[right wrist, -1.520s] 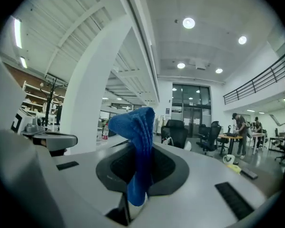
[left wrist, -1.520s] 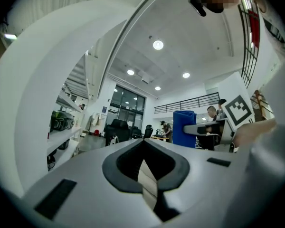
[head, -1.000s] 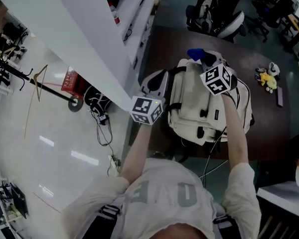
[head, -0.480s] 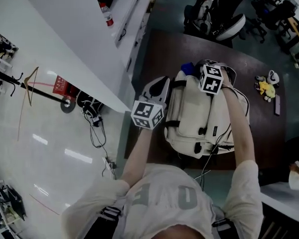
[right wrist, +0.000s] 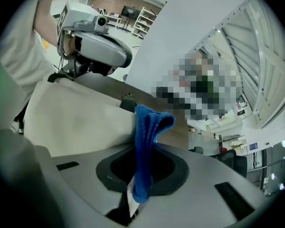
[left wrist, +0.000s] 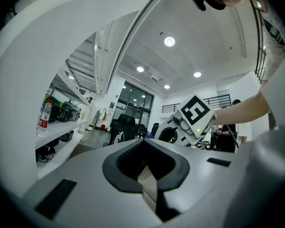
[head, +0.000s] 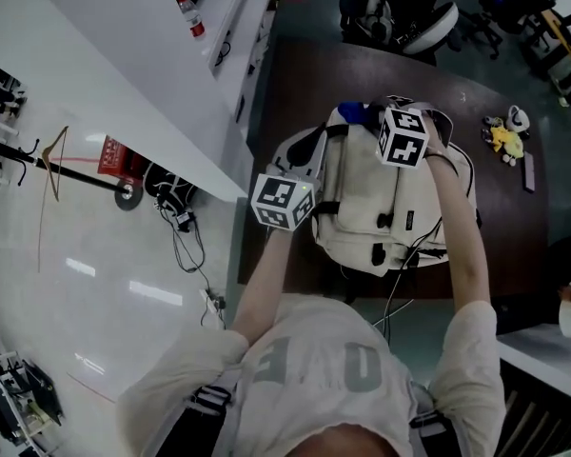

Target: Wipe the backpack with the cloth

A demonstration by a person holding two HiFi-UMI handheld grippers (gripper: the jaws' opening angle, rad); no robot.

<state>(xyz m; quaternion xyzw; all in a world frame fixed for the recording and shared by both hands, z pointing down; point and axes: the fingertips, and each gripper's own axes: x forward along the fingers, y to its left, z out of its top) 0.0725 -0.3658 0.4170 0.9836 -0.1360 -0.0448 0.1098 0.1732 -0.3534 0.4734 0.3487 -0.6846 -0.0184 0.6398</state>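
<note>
1 blue cloth [right wrist: 145, 141] pinched in right gripper [right wrist: 133, 199] at 1 cream backpack [head: 376, 212]; left gripper [left wrist: 149, 190] closed, empty

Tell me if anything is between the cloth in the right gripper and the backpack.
Nothing visible is. The right gripper is shut on the blue cloth, which stands right beside the backpack's cream fabric near its top, with no object seen between them.

Office-like lab — white shelving [head: 230, 29], swivel chairs [head: 404, 19], dark table [head: 300, 93], glossy floor [head: 95, 284]
</note>
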